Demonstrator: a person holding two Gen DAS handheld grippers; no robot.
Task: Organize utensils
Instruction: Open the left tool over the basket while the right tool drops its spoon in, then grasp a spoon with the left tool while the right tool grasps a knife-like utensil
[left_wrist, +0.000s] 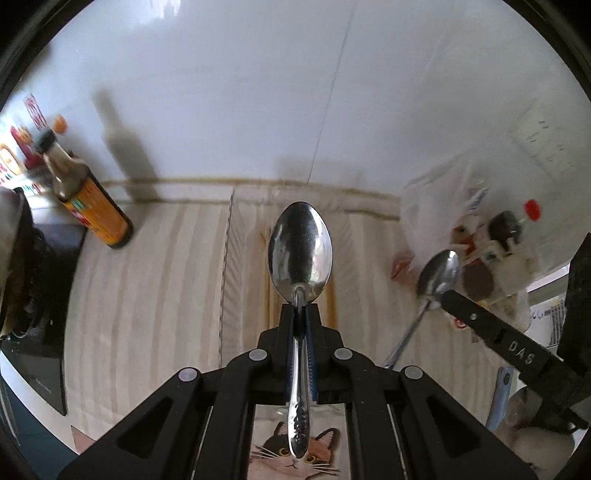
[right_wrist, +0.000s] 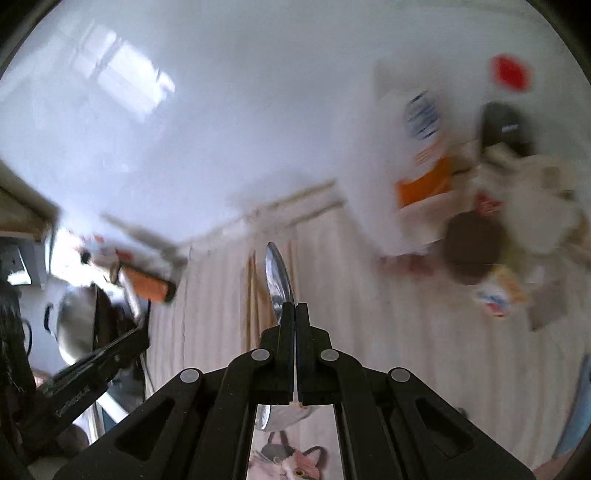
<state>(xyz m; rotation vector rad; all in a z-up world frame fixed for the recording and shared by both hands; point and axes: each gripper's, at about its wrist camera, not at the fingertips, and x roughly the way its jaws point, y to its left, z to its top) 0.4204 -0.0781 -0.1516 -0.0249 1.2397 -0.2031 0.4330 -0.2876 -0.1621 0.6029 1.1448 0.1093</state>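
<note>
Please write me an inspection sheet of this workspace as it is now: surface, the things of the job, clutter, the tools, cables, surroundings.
Surface: cream striped counter, meeting a white wall behind.
Job's things: two metal spoons. Left spoon bowl forward, handle between the fingers; right spoon seen edge-on.
Clutter: dark sauce bottle with orange label at the left; white plastic bag with packets and a red-capped bottle at the right, blurred.
Tools: left tool shut on the left spoon; right tool shut on the right spoon.
Cables: nothing seen.
Surroundings: cat picture below the tools; dark appliance at far left.
</note>
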